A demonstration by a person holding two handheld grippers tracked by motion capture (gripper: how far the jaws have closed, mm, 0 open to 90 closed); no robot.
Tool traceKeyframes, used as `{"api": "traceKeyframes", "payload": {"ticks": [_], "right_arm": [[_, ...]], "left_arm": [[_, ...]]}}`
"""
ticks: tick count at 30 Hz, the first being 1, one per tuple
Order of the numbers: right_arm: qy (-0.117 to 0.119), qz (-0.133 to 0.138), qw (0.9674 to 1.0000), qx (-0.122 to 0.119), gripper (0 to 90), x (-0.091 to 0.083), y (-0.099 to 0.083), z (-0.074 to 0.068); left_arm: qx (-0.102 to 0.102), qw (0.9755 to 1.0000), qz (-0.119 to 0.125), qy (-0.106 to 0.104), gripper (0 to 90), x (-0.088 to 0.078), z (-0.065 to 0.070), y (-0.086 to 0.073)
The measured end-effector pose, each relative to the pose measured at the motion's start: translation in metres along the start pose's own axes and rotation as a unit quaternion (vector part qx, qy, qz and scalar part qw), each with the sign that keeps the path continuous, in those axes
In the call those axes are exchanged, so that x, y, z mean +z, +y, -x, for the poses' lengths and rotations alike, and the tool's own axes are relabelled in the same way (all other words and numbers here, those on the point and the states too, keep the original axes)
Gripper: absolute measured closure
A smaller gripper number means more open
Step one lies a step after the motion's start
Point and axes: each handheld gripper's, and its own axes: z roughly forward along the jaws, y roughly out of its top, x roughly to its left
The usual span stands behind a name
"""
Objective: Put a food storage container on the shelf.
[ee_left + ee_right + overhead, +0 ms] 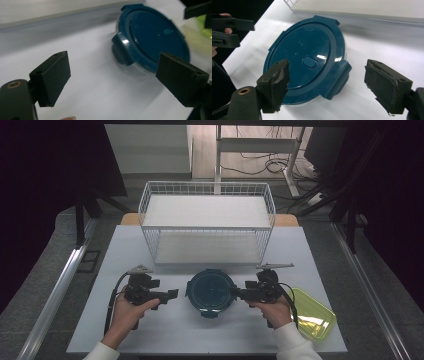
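Jaws of both grippers stand wide and empty: the right gripper straddles the near latch of the round teal-lidded container, which lies at its twelve o'clock, while the left gripper waits farther off at the container's nine o'clock.

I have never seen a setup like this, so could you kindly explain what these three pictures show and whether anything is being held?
A person at a white table holds a hand-operated two-jaw gripper in each hand. One picture looks down from above; the other two come from cameras riding on each gripper. The left gripper and right gripper flank a round container with a dark blue lid. Both stand open, holding nothing. Behind is a white wire basket; a yellow-green tray lies at the right.
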Motion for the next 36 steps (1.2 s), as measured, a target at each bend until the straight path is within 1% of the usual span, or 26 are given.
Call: {"api": "traceKeyframes", "payload": {"ticks": [4, 8, 11, 15, 16, 17, 18, 19, 21, 24, 28, 30, 31, 33, 34, 36], "right_arm": [[0.01, -0.002, 0.9999, 0.005, 19.8, 0.005, 0.002, 0.0], [0.023, -0.001, 0.9996, 0.017, 19.7, 0.01, 0.003, 0.001], [0.03, -0.01, 0.9992, 0.023, 19.3, 0.015, 0.003, 0.002], [0.031, -0.018, 0.9991, 0.024, 18.6, 0.02, 0.002, 0.001], [0.031, -0.021, 0.9989, 0.028, 18.3, 0.022, 0.002, 0.001], [0.029, -0.023, 0.9989, 0.028, 18.0, 0.024, 0.002, 0.001], [0.028, -0.026, 0.9988, 0.032, 17.3, 0.027, 0.001, 0.002], [0.028, -0.028, 0.9986, 0.035, 16.8, 0.028, 0.001, 0.003], [0.029, -0.029, 0.9981, 0.046, 16.0, 0.032, 0.0, 0.005], [0.026, -0.034, 0.9974, 0.058, 15.3, 0.036, -0.002, 0.009], [0.033, -0.038, 0.9962, 0.071, 15.0, 0.039, -0.004, 0.012], [0.041, -0.04, 0.9952, 0.079, 14.4, 0.042, -0.005, 0.013], [0.045, -0.043, 0.9946, 0.083, 14.3, 0.043, -0.006, 0.014], [0.045, -0.048, 0.9941, 0.086, 14.3, 0.046, -0.007, 0.015], [0.045, -0.049, 0.994, 0.086, 14.3, 0.048, -0.007, 0.015], [0.052, -0.054, 0.9924, 0.097, 14.3, 0.05, -0.009, 0.016]], "left_arm": [[-0.01, 0.9997, -0.01, -0.018, 12.0, 0.012, 0.0, 0.005], [-0.022, 0.999, -0.016, -0.035, 12.1, 0.025, -0.002, 0.009], [-0.026, 0.9985, -0.017, -0.046, 13.4, 0.033, -0.003, 0.01], [-0.038, 0.9966, -0.022, -0.07, 13.9, 0.045, -0.002, 0.014], [-0.038, 0.9963, -0.024, -0.073, 13.9, 0.048, -0.002, 0.015], [-0.044, 0.9958, -0.025, -0.077, 13.9, 0.052, -0.001, 0.016], [-0.043, 0.9953, -0.03, -0.081, 13.9, 0.054, -0.001, 0.016], [-0.048, 0.9945, -0.033, -0.087, 13.8, 0.057, -0.002, 0.016], [-0.055, 0.9936, -0.037, -0.091, 13.7, 0.061, -0.003, 0.015], [-0.056, 0.9926, -0.045, -0.098, 13.5, 0.065, -0.005, 0.014], [-0.065, 0.9907, -0.05, -0.108, 13.5, 0.071, -0.005, 0.013], [-0.068, 0.9899, -0.054, -0.112, 13.5, 0.074, -0.006, 0.012], [-0.07, 0.9894, -0.058, -0.113, 13.4, 0.076, -0.006, 0.012], [-0.073, 0.9883, -0.063, -0.118, 13.4, 0.078, -0.006, 0.01], [-0.078, 0.9874, -0.064, -0.121, 13.5, 0.08, -0.006, 0.01], [-0.087, 0.9855, -0.066, -0.13, 13.9, 0.082, -0.006, 0.008]]}}
